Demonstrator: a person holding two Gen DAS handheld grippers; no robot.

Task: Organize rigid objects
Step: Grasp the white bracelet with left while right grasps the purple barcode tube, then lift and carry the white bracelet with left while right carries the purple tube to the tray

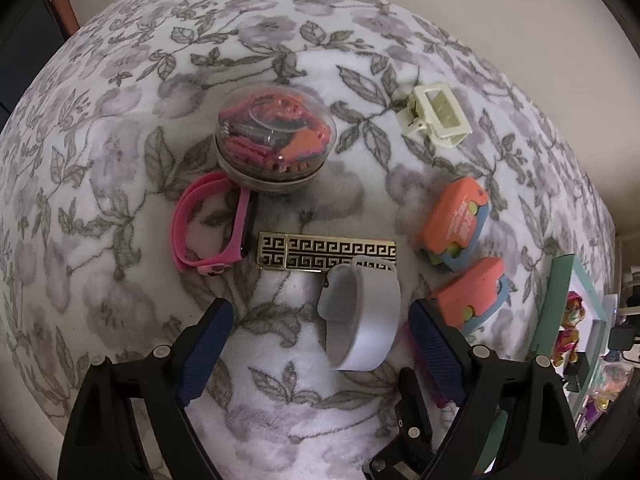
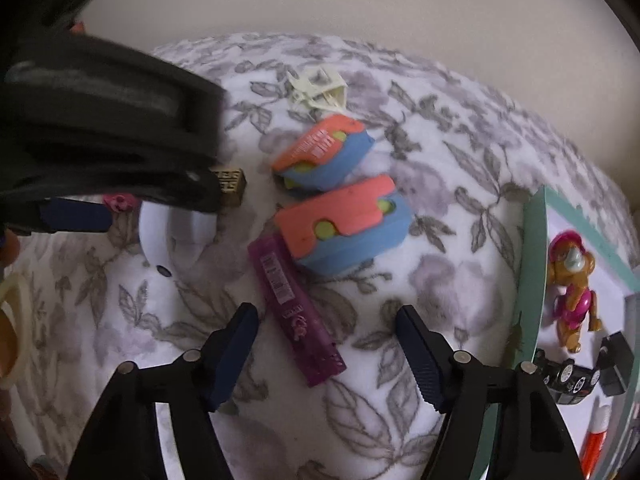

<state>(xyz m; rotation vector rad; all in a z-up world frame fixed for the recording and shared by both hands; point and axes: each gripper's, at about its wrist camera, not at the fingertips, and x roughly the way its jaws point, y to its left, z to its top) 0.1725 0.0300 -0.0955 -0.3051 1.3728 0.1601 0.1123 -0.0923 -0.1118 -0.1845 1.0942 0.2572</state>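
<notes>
Everything lies on a floral blanket [image 1: 120,120]. My left gripper [image 1: 320,308] points down, open, astride a white wristband [image 1: 362,316] that lies close to its right finger, with neither pad pressing on it. Beyond it lie a gold patterned bar [image 1: 326,250], a pink watch strap [image 1: 208,224] and a clear dome box [image 1: 276,144] full of red pieces. My right gripper [image 2: 327,314] is open over a purple bar [image 2: 294,308] that lies slantwise between its fingers, untouched. Two orange-and-blue toys [image 2: 348,220] [image 2: 324,152] sit just past it.
A cream hair claw [image 1: 438,114] lies at the far side. At the right stands a teal-rimmed tray [image 2: 534,280] holding a toy dog figure [image 2: 572,288] and a small black car [image 2: 568,376]. The left tool's black frame [image 2: 108,128] fills the right view's upper left.
</notes>
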